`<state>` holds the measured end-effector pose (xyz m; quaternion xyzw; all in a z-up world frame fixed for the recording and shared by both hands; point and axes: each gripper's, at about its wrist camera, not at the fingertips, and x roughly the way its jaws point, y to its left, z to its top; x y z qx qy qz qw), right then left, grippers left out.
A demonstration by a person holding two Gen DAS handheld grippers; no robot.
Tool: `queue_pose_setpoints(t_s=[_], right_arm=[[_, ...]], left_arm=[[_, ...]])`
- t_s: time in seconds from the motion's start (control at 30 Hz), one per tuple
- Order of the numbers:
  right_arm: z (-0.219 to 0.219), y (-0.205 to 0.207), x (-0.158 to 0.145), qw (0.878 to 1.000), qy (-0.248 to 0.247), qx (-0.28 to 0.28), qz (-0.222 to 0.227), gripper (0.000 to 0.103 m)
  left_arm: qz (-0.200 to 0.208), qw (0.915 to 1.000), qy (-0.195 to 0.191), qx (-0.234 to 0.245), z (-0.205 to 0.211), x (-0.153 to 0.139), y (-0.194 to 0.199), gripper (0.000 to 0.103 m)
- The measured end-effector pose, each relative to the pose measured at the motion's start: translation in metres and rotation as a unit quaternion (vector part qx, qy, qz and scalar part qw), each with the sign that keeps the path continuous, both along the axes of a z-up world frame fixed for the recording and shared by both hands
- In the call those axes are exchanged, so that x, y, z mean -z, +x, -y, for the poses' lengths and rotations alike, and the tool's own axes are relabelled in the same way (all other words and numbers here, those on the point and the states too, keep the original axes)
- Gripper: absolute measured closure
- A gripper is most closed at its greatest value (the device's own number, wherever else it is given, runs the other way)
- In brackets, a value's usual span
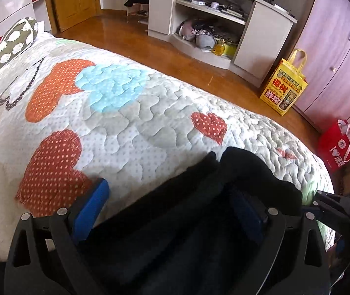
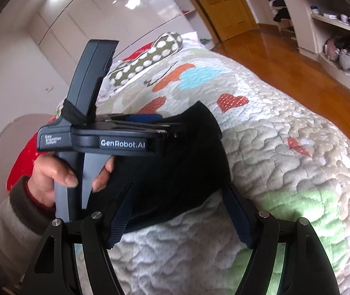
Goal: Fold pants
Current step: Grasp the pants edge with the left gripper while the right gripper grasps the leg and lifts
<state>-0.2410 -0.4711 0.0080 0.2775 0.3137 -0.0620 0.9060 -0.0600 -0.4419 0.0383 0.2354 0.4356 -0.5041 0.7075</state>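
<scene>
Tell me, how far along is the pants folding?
Early or midway, I'd guess. Done: the pants sit bunched on the quilt, not spread out. In hand: the left gripper and right gripper are both open around the bundle. Left: no flat, neat fold is visible yet.

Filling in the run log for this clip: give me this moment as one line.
task: fold pants | left gripper: open, pants between fingers | right gripper: open at pants edge | surface: quilt

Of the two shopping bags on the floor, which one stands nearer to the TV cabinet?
The yellow bag with upright loop handles, right beside the TV cabinet; the red bag sits farther away.
</scene>
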Motion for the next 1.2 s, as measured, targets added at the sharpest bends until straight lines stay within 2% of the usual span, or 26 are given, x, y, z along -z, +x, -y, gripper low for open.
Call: queue_pose_setpoints(t_s=[0.07, 0.1, 0.13, 0.17, 0.23, 0.33, 0.43, 0.53, 0.6, 0.73, 0.87, 0.93, 0.97, 1.03, 1.07, 1.13, 1.2], right_arm=[[-0.001, 0.005, 0.000, 1.000, -0.007, 0.009, -0.002, 0.035], [0.001, 0.006, 0.001, 1.000, -0.001, 0.015, 0.000, 0.047], [0.006, 0.006, 0.002, 1.000, 0.015, 0.020, 0.006, 0.066], [0.012, 0.005, 0.003, 0.999, 0.034, 0.022, 0.012, 0.077], [0.020, 0.001, 0.002, 0.997, 0.069, 0.023, 0.029, 0.084], [0.010, -0.001, -0.022, 0.998, 0.046, 0.007, 0.047, 0.086], [-0.010, 0.004, -0.052, 0.998, 0.016, -0.019, 0.065, 0.086], [-0.041, 0.017, -0.077, 0.995, -0.015, -0.061, 0.075, 0.086], [-0.067, 0.031, -0.088, 0.992, -0.032, -0.096, 0.079, 0.086], [-0.125, 0.063, -0.088, 0.981, -0.052, -0.172, 0.068, 0.086], [-0.180, 0.099, -0.059, 0.967, -0.054, -0.248, 0.028, 0.084], [-0.201, 0.119, -0.027, 0.962, -0.052, -0.266, -0.030, 0.072], [-0.205, 0.122, -0.017, 0.959, -0.043, -0.275, -0.050, 0.069], [-0.203, 0.115, -0.019, 0.959, -0.027, -0.281, -0.037, 0.065], [-0.198, 0.110, -0.025, 0.958, -0.016, -0.285, -0.030, 0.061], [-0.182, 0.099, -0.042, 0.962, -0.005, -0.274, -0.007, 0.040], [-0.164, 0.090, -0.055, 0.970, -0.024, -0.240, 0.007, 0.037]], left_arm=[[-0.001, 0.9999, -0.011, -0.003, -0.003, 0.001, 0.001, 0.005], [0.002, 0.9999, -0.014, -0.006, -0.004, 0.001, 0.002, 0.005], [0.005, 0.9998, -0.017, -0.009, -0.006, 0.001, 0.001, 0.005], [0.006, 0.9996, -0.021, -0.015, -0.008, 0.000, 0.000, 0.005], [-0.007, 0.9993, -0.025, -0.028, -0.013, -0.001, 0.004, 0.005], [-0.040, 0.9965, -0.044, -0.057, -0.033, -0.014, 0.014, 0.006], [-0.043, 0.9912, -0.081, -0.095, -0.069, -0.043, 0.028, 0.006], [-0.052, 0.9792, -0.126, -0.151, -0.123, -0.075, 0.044, 0.006], [-0.045, 0.9702, -0.145, -0.189, -0.164, -0.094, 0.051, 0.006], [-0.035, 0.9549, -0.156, -0.250, -0.240, -0.107, 0.054, 0.006], [-0.053, 0.9356, -0.162, -0.309, -0.302, -0.092, 0.053, 0.006], [-0.069, 0.9248, -0.160, -0.338, -0.322, -0.076, 0.053, 0.006], [-0.078, 0.9207, -0.158, -0.348, -0.325, -0.069, 0.053, 0.006], [-0.108, 0.9112, -0.151, -0.368, -0.337, -0.049, 0.054, 0.006], [-0.117, 0.9086, -0.147, -0.373, -0.340, -0.041, 0.052, 0.006], [-0.121, 0.9092, -0.140, -0.373, -0.342, -0.034, 0.047, 0.006], [-0.118, 0.9130, -0.135, -0.367, -0.334, -0.030, 0.040, 0.006]])
